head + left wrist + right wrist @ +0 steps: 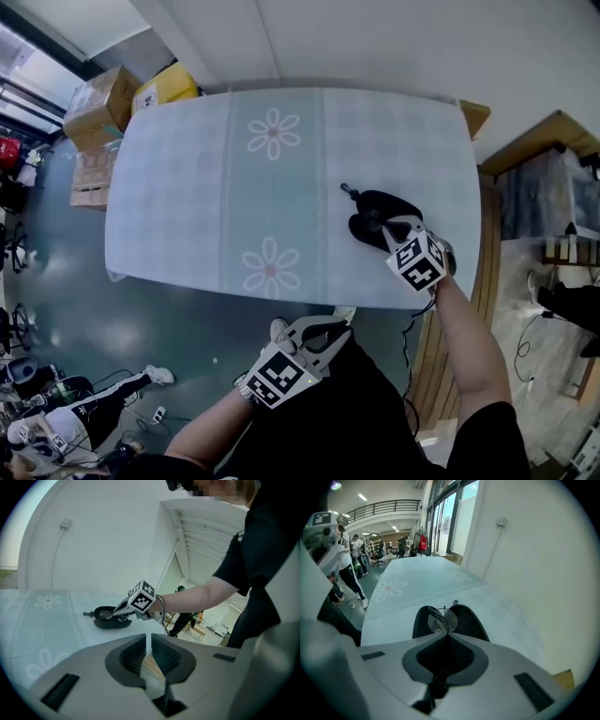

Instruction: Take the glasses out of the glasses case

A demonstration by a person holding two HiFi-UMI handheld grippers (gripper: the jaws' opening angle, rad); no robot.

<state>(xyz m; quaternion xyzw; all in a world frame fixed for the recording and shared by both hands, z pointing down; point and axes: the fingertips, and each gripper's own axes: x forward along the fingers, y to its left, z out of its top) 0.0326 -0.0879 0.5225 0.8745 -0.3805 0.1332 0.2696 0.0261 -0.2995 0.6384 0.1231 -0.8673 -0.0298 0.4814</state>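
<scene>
A black glasses case lies open on the right part of the table, near its front edge. My right gripper reaches into it from the front. In the right gripper view the jaws of that gripper are shut on the thin frame of the glasses, whose round lens stands just above the open case. The left gripper view shows the case with the right gripper in it. My left gripper hangs off the table's front edge, its jaws shut on nothing.
The table carries a pale blue cloth with flower prints. Cardboard boxes stand on the floor at the far left. Wooden furniture flanks the table's right end. People stand in the hall beyond.
</scene>
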